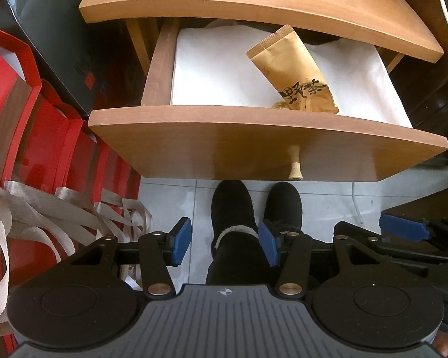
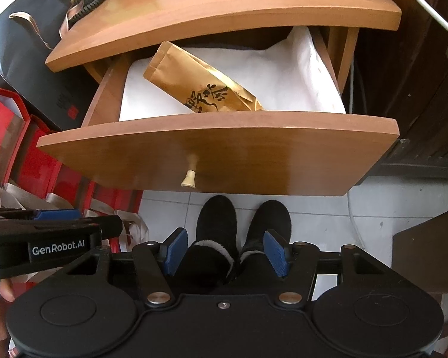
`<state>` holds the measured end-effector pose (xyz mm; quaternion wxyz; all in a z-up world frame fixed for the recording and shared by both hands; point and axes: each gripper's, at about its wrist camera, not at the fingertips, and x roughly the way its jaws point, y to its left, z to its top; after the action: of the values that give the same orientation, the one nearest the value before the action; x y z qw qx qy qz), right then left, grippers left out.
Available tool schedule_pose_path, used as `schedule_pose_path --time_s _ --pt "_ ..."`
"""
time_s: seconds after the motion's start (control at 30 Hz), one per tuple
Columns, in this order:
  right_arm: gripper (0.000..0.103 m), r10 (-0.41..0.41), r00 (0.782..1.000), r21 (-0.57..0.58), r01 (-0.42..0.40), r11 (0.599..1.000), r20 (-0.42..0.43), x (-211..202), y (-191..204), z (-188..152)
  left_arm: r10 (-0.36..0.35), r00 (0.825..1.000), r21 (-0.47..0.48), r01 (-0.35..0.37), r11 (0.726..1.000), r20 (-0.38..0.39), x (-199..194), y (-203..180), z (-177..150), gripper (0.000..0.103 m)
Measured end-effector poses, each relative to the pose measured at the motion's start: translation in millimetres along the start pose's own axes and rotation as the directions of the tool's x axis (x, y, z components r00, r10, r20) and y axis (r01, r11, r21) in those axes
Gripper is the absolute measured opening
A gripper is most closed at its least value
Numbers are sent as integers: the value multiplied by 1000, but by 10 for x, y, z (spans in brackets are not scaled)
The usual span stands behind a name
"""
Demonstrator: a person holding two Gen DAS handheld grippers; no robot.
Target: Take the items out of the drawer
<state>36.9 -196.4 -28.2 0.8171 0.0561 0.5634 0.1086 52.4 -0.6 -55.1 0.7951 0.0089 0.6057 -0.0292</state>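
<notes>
The wooden drawer [image 1: 254,146] stands pulled open, also in the right wrist view [image 2: 224,152]. A gold tea pouch with black characters [image 1: 292,68] lies on white paper lining in it, and shows in the right wrist view [image 2: 200,83]. A pale knob [image 1: 295,173] sticks out of the drawer front. My left gripper [image 1: 225,243] is open and empty, held in front of and below the drawer. My right gripper [image 2: 225,252] is open and empty too, beside the left one.
Red gift bags with ribbon handles [image 1: 30,149] and a black bag [image 1: 53,29] stand left of the cabinet. The cabinet top [image 2: 224,9] overhangs the drawer. Two black boots [image 1: 233,205] stand on the tiled floor under the drawer. Dark wooden furniture [image 2: 418,89] is at right.
</notes>
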Motion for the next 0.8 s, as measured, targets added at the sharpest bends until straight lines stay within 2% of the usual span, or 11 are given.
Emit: schedule_pose_path --time_s 0.07,0.57,0.8 --pt "55 1 1000 -1 -1 1000 -4 16 4 8 0 1000 -1 0 1000 0 9 2 10 58" --pt "54 5 1000 -4 -5 1000 -18 96 -8 80 -10 1000 0 10 1000 -13 71 -10 73 58" --pt "54 21 1000 -19 -21 1000 -8 -2 -28 174 -38 999 11 38 999 4 -36 -11 141 58"
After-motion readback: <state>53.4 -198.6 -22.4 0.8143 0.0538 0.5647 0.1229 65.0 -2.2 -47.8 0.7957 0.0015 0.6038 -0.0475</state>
